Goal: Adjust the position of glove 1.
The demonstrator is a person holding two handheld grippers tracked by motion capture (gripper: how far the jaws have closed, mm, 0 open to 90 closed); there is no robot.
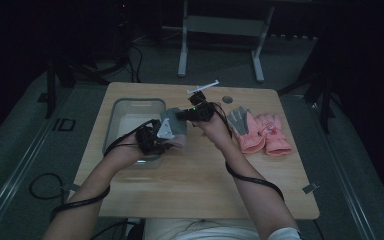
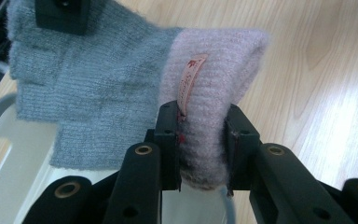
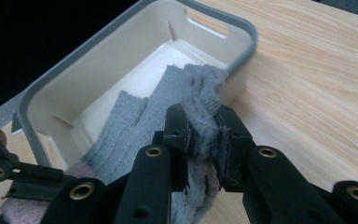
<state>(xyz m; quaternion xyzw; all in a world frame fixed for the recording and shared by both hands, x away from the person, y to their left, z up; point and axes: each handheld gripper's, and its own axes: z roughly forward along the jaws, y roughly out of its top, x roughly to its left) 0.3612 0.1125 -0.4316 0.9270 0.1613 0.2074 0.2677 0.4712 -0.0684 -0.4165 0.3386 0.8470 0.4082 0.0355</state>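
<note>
Glove (image 2: 107, 88), grey knit with a pink cuff, hangs stretched between both grippers above the desk (image 1: 190, 175), at the right rim of the bin (image 1: 114, 120). Left gripper (image 2: 200, 140) is clamped on the pink cuff; right gripper (image 3: 204, 135) is clamped on the grey finger end. Bare desk lies toward the person; pink gloves (image 1: 265, 132) lie well apart to the right.

A: Left gripper (image 2: 200, 140)?
B: Jaws clamped on the pink cuff (image 2: 214, 84) of a knitted glove (image 2: 98, 88); a small label (image 2: 189, 79) hangs by the left jaw.
A: Rest of the glove?
B: Grey, stretched up-left, where another black gripper (image 2: 60, 14) pinches its far end.
A: Underneath?
B: Pale wooden table (image 2: 317, 60) at right, the pale bin's rim (image 2: 0, 121) lower left.
</note>
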